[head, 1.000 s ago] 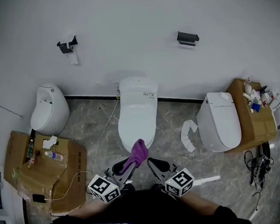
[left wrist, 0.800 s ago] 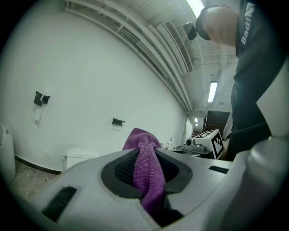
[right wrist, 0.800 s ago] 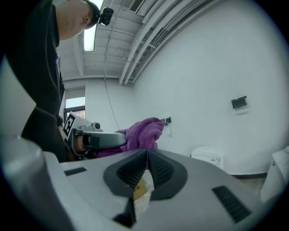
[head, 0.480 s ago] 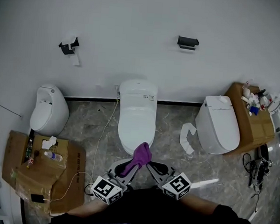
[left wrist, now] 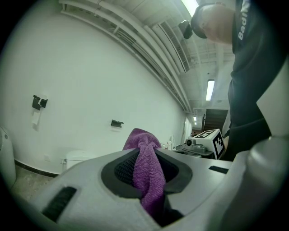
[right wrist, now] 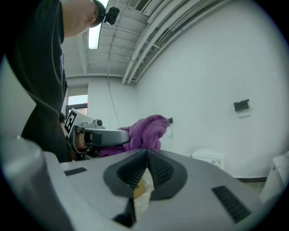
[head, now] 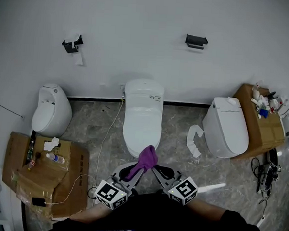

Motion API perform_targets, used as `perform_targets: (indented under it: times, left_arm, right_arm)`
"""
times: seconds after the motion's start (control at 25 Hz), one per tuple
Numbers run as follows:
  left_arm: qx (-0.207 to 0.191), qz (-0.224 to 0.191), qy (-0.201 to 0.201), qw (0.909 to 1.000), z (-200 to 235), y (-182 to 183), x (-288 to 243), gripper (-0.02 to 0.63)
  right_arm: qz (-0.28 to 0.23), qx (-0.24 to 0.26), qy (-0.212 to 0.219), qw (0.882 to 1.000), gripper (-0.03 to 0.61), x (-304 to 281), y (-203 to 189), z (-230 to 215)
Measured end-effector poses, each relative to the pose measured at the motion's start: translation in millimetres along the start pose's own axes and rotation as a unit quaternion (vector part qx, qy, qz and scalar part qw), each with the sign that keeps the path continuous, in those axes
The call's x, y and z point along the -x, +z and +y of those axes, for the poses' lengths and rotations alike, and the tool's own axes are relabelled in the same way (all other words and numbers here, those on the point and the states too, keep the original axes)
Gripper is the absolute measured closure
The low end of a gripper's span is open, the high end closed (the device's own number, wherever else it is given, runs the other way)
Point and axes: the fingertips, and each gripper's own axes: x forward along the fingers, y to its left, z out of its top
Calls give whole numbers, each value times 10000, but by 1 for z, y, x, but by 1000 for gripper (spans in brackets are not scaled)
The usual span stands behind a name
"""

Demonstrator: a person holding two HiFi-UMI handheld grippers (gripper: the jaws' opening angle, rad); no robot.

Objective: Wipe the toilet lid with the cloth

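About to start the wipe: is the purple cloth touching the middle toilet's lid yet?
Apart. The right gripper view shows bare wall between the cloth, clamped in the left gripper, and the toilet lid.

A plain white wall (head: 140,28) is met by a dark skirting strip (head: 91,99) above a grey marbled floor (head: 178,125). A black paper holder (head: 72,45) and a black bracket (head: 196,41) are fixed to the wall. Flattened cardboard (head: 46,179) is spread at the left, and a cardboard box (head: 260,120) is set at the right. A lit strip light (left wrist: 210,90) is mounted on the ceiling.
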Motion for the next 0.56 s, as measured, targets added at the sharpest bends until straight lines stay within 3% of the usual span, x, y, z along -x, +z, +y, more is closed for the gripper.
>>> perform_targets:
  times: [0.56]
  left_arm:
    - [-97, 26, -5, 9999, -2, -1, 1, 538]
  right_arm:
    - [20, 24, 20, 10000, 548, 2, 0, -1]
